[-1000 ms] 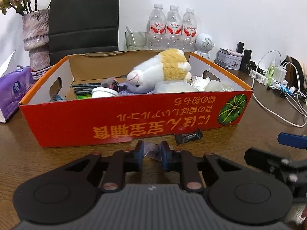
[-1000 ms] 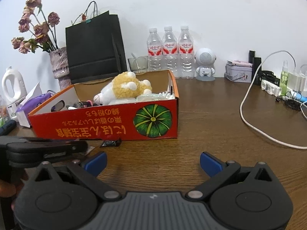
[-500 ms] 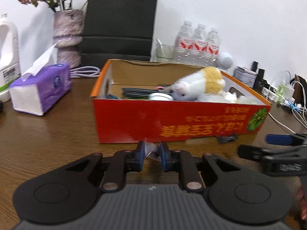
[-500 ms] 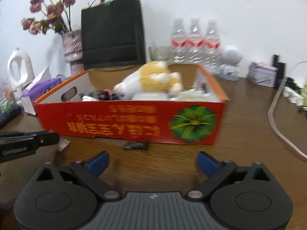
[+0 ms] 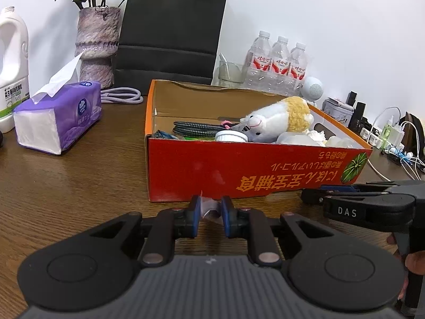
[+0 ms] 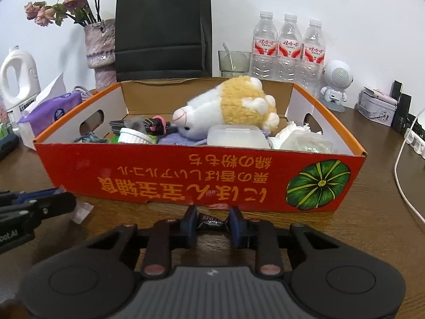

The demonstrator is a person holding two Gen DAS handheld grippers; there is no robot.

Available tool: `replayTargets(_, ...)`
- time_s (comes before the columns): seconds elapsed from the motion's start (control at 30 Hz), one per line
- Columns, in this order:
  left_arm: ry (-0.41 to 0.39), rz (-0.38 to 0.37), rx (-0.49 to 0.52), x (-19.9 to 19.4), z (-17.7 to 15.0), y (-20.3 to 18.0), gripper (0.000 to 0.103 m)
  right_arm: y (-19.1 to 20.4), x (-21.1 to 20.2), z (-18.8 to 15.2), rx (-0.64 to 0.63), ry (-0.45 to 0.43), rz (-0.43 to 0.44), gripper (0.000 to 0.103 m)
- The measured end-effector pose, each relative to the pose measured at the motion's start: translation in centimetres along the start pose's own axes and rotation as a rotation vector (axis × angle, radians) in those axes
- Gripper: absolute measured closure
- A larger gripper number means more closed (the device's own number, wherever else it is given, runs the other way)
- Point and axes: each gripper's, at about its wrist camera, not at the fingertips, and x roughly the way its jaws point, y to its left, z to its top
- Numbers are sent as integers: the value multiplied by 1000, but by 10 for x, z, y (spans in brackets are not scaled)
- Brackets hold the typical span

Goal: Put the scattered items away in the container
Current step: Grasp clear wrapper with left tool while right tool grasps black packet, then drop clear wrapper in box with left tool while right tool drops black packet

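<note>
Left gripper (image 5: 209,216): blue pads closed on a crumpled pale wrapper (image 5: 209,208), held just in front of the near wall of the box, over the wooden table (image 5: 66,186). Same gripper shows from the side at the left edge of the right wrist view, the wrapper sticking out from its tips.

Right gripper (image 6: 212,224): jaws closing, a small dark candy (image 6: 211,222) in a twisted wrapper between the pads, which appear to touch its two ends. Candy sits low at the table, just before the box's front wall. In the left wrist view this gripper enters from the right, tips near the box's lower front corner.

Box (image 6: 186,183): shallow cardboard tray, red front with orange upside-down print and a green pumpkin picture, orange rim, hand-holes in the end walls. Contents:
- plush toy (image 6: 231,109), white and yellow, lying on its side on top
- clear plastic lidded tub (image 6: 236,137), in front of the toy
- crumpled white paper (image 6: 289,133), right end
- small white ribbed cup (image 6: 132,135), left of centre
- coiled dark cable (image 5: 196,130), toward the left end
- purple cloth (image 6: 180,141), under the toy

Around the box:
- purple tissue pack (image 5: 58,117), to its left, a tissue sticking up
- white jug (image 5: 12,66), farther left
- vase (image 5: 97,42) with dried flowers, behind the tissues
- black paper bag (image 5: 170,32), against the wall
- three water bottles (image 6: 288,47) and a glass (image 6: 233,59), behind the box
- small white round-headed speaker (image 6: 336,82), right of the bottles
- white cable (image 6: 398,164) on the table, right side
</note>
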Motion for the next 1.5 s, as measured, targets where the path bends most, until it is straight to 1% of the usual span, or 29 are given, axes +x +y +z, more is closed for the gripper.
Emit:
replayTargets(0.07,2,0,-4,-1,0,1,85,-2,-4,-2,16,-7,14,83)
replayTargets(0.27,-20,-1,6,-7,-3,-2,85,-10,-21,-9,54,-41,39,83)
replayTargets(0.5,-51,-50,7,-26,-4,-8,85,-16,-57,-15,57,-109,66,83)
replayTargets(0.7,-94,-87,17,-45,4,-17,85,-15,-82,-10,40,-167,88,83)
replayTargets(0.8,-116,-103,33,-52,14,-20,85,-15,-91,-1,31,-195,104,83)
replayTargets(0.87,-136,-113,43,-55,27,-21,85,-15,-94,11,15,-213,109,83)
replayTargets(0.97,-168,-127,42,-56,55,-21,85,-16,-94,39,0,-234,121,83)
replayTargets(1.03,-184,-123,40,-53,76,-21,85,-16,-90,61,-7,-239,123,83)
replayTargets(1.13,-169,-98,45,-38,104,-23,85,-17,-74,92,-9,-214,118,83)
replayTargets(1.27,-107,-62,65,-7,124,-27,85,-17,-38,118,2,-112,123,83)
replayTargets(1.33,-65,-39,76,12,127,-29,85,-15,-17,123,8,-61,116,83)
replayTargets(1.4,-24,-29,67,28,126,-28,85,-13,1,122,15,-26,110,83)
replayTargets(1.5,8,-12,44,46,120,-22,85,-9,21,115,20,9,103,83)
